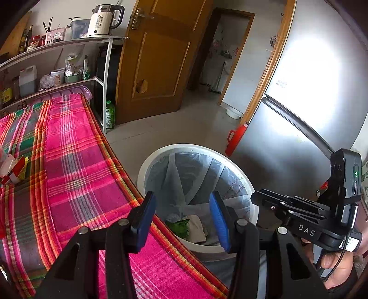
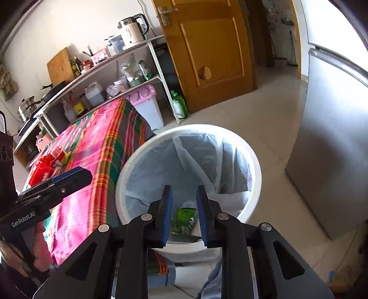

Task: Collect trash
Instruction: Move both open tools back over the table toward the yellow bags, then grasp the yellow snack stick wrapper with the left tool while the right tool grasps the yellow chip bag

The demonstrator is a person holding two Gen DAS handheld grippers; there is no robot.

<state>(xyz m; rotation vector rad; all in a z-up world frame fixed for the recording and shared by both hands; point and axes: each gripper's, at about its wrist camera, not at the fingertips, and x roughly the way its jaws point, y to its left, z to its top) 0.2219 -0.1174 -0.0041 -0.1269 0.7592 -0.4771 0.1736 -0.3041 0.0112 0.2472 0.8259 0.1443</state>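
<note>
Left tongs: We find the left gripper [image 1: 181,220] hanging over the near rim of the white bin [image 1: 147,165], its blue pads well apart and nothing between them. In the right wrist view it enters from the left edge [image 2: 69,177] above the table, with the person's hand [image 2: 34,248] on its grip.

Right tongs: The right gripper [image 2: 184,214] points down into the bin [image 2: 255,184]. Its jaws stand a narrow way apart and empty; the trash seen in the gap lies deeper in the bin.

Trash in bin: We note a green wrapper [image 1: 180,227] on the bottom of the liner, with beige paper [image 1: 197,227] just beside it. The right wrist view shows the green wrapper [image 2: 184,218], partly hidden by the pads.

Trash on table: Red and yellow packets [image 1: 16,170] lie at the far left on the plaid cloth [image 1: 80,161]. The right wrist view shows them more fully [image 2: 48,165].

Left view only: A red container [image 1: 234,140] stands by the fridge [image 1: 287,138], and the right gripper's body and holding hand [image 1: 333,260] fill the lower right.

Right view only: A pink-lidded bin [image 2: 147,105] beyond the table end, a cutting board [image 2: 61,66] and pots [image 2: 27,108] on the shelf.

Surroundings: Shelf with kettle [image 1: 104,21], green bottle [image 1: 110,115], wooden door [image 1: 161,57].

Obstruction: Each gripper's black frame covers the lower part of its own view.
</note>
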